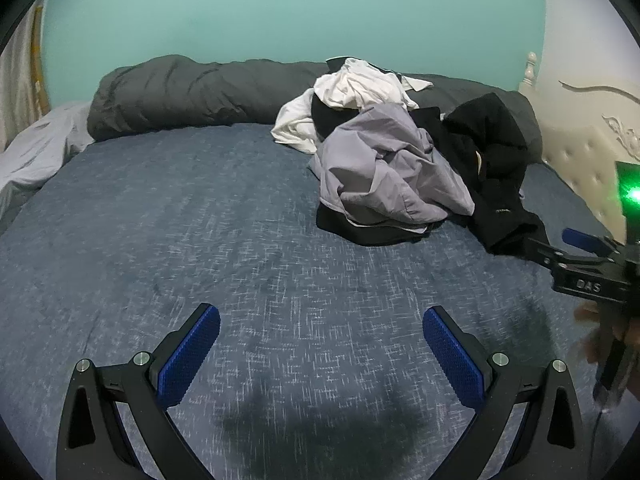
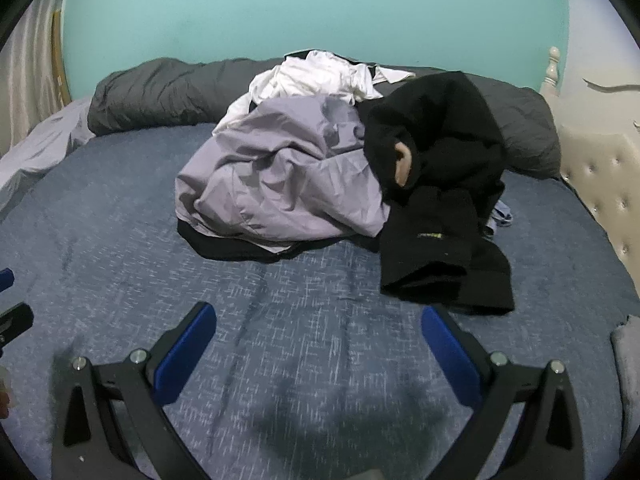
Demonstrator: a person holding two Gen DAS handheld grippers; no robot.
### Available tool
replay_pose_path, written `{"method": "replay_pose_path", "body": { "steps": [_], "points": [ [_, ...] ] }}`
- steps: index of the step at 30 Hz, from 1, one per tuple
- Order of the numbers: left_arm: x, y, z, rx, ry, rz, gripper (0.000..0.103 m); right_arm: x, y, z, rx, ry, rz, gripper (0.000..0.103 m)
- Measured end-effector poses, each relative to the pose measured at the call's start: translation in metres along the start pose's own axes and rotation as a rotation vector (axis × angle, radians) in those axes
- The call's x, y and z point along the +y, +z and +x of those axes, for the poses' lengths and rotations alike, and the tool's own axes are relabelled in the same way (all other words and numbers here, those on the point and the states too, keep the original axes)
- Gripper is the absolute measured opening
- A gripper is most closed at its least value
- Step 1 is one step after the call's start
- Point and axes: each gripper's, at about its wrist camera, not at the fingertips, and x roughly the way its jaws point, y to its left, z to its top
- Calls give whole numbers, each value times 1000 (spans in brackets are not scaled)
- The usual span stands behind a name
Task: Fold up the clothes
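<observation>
I hold both the left gripper (image 1: pixel 321 354) and right gripper (image 2: pixel 319 350) with jaws wide and empty; the clothes pile (image 2: pixel 296 172) lies ahead on the bed (image 1: pixel 160 220), bare blue sheet between.

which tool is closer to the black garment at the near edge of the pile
Right. The right tool sits open just short of the black garment; the left tool, also open, is farther back and off to its left.

Black tool (image 1: pixel 321 322), blue ribbed pads (image 1: pixel 188 354)
</observation>
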Motion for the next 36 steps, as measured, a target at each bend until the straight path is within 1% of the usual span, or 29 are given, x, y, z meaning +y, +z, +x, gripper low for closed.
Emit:
{"method": "replay_pose_path", "body": {
  "steps": [5, 8, 12, 16, 18, 20, 22, 23, 25, 27, 29, 32, 34, 35, 36],
  "points": [
    [8, -6, 10, -9, -22, -6, 103, 7, 5, 25, 4, 14, -23, 103],
    [16, -11, 14, -7, -37, -27, 103, 13, 8, 43, 15, 17, -39, 103],
    [28, -19, 18, -9, -49, -61, 103, 24, 13, 71, 61, 28, -61, 103],
    [41, -27, 17, -23, -53, -86, 103, 34, 22, 92, 65, 46, -73, 103],
    [48, -31, 15, -32, -57, -106, 103, 42, 28, 101, 57, 50, -106, 103],
    [55, -34, 14, -31, -62, -125, 103, 49, 33, 109, 56, 51, -134, 100],
    [59, -38, 12, -37, -60, -131, 103, 56, 38, 117, 59, 49, -159, 94],
    [60, -40, 12, -37, -61, -129, 103, 59, 40, 121, 63, 47, -169, 92],
    [61, -42, 12, -35, -63, -124, 103, 64, 43, 131, 76, 48, -182, 83],
    [62, -45, 11, -34, -65, -121, 103, 68, 46, 141, 89, 47, -186, 79],
    [64, -50, 10, -37, -66, -132, 103, 72, 49, 151, 101, 46, -184, 79],
    [66, -55, 14, -18, -68, -136, 103, 75, 51, 162, 96, 33, -204, 72],
    [67, -58, 17, -10, -70, -136, 103, 76, 53, 168, 97, 25, -222, 58],
    [67, -59, 18, -6, -72, -137, 103, 77, 54, 171, 97, 22, -232, 53],
    [68, -60, 20, -5, -73, -137, 103, 78, 55, 173, 97, 18, -241, 46]
  ]
}}
